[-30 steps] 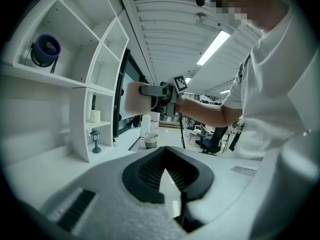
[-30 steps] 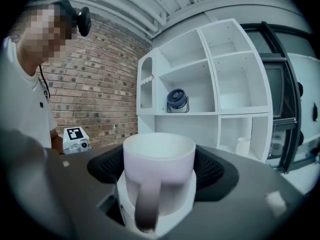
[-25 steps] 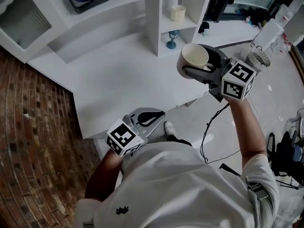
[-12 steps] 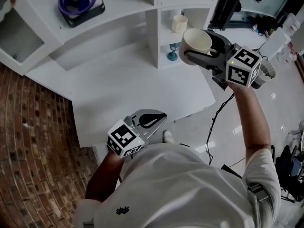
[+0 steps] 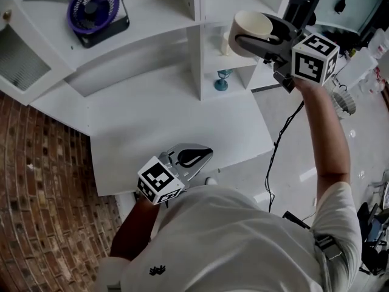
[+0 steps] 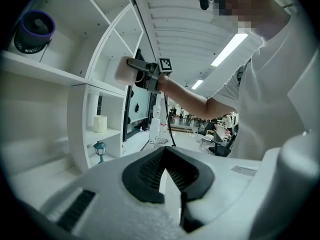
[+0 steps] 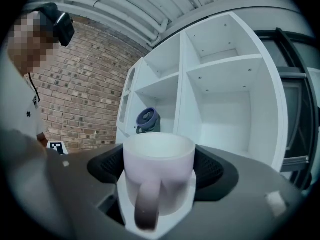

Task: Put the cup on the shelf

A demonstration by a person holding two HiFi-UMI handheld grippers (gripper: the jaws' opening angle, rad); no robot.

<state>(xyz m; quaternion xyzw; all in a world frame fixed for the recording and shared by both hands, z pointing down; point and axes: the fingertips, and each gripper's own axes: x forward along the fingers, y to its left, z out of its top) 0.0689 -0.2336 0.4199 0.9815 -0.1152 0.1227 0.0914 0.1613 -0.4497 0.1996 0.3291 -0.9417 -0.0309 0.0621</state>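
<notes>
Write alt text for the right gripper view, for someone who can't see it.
A pale white ceramic cup, handle toward the camera, is clamped upright in the right tongs. Ahead stands a white shelf unit with open compartments; a small purple fan sits on a shelf further left, beside a red brick wall.

The cup (image 5: 251, 24) hides most of a cream object (image 5: 225, 43) — kind unclear.

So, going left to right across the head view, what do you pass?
purple fan → left gripper → small teal lantern → cup
</notes>
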